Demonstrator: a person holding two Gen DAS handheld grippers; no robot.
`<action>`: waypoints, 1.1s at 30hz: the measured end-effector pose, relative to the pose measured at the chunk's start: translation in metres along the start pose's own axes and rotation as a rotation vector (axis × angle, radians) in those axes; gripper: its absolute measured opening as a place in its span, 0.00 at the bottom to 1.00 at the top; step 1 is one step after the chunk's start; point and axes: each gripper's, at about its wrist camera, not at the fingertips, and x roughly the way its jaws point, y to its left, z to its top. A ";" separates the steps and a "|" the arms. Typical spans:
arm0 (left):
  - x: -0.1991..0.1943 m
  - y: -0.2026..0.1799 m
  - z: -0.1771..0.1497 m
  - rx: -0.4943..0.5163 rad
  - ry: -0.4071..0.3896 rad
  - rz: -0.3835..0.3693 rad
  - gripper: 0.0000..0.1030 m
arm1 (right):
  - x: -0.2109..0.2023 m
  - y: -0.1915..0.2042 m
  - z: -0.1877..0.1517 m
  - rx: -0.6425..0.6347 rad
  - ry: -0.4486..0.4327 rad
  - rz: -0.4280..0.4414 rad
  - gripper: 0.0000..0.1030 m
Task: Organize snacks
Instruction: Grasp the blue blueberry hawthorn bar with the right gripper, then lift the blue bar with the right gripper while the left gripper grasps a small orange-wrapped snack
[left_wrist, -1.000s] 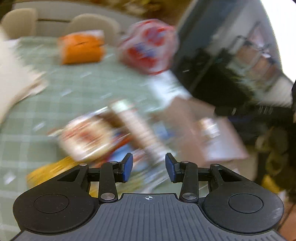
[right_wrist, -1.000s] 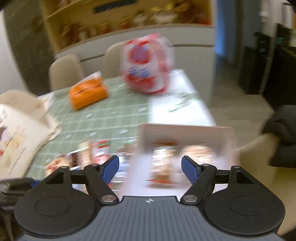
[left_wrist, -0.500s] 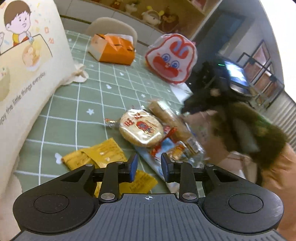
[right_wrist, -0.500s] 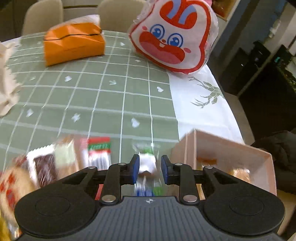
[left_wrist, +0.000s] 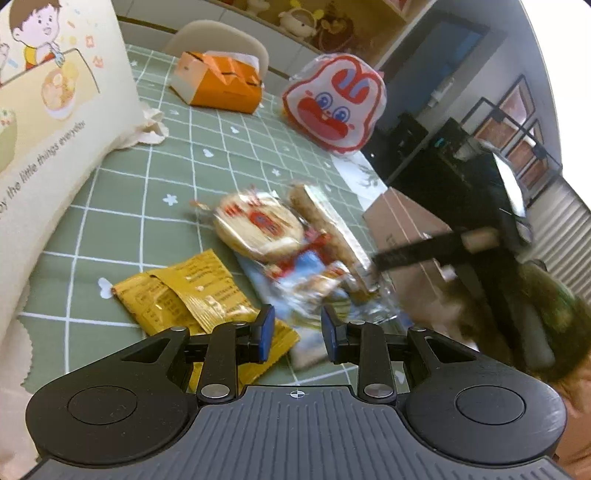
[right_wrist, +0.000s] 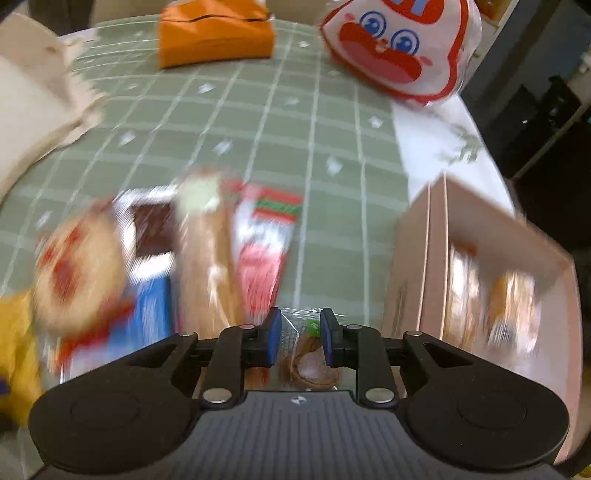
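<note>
From the left wrist view, my left gripper (left_wrist: 297, 328) hung over the near edge of the table (left_wrist: 155, 206), its jaws narrow with nothing pressed between them; the tail of a blue packet (left_wrist: 314, 291) lay below the gap. The snack pile sat mid-table: a round cracker (left_wrist: 258, 230), a long bar (left_wrist: 332, 236), yellow packets (left_wrist: 184, 295). The pink box (left_wrist: 406, 229) stood at the right edge. A second earlier this view was blurred and those jaws stood wider.

From the right wrist view, my right gripper (right_wrist: 297, 341) was closed on a clear-wrapped brown snack (right_wrist: 306, 362), between the pile and the box (right_wrist: 417, 266), which already held packets. I judged this the pick-up step; next, lift and carry it rightward over the box wall. A second ago these jaws were wide and empty.
</note>
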 end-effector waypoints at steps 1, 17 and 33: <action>0.002 -0.001 -0.001 0.003 0.006 -0.006 0.30 | -0.006 -0.001 -0.011 0.007 -0.001 0.034 0.23; -0.039 0.029 0.009 -0.049 -0.121 0.160 0.30 | -0.047 -0.046 -0.138 0.123 -0.203 0.207 0.38; 0.012 0.022 0.026 -0.068 -0.049 0.296 0.30 | -0.079 -0.016 -0.208 0.002 -0.405 0.205 0.41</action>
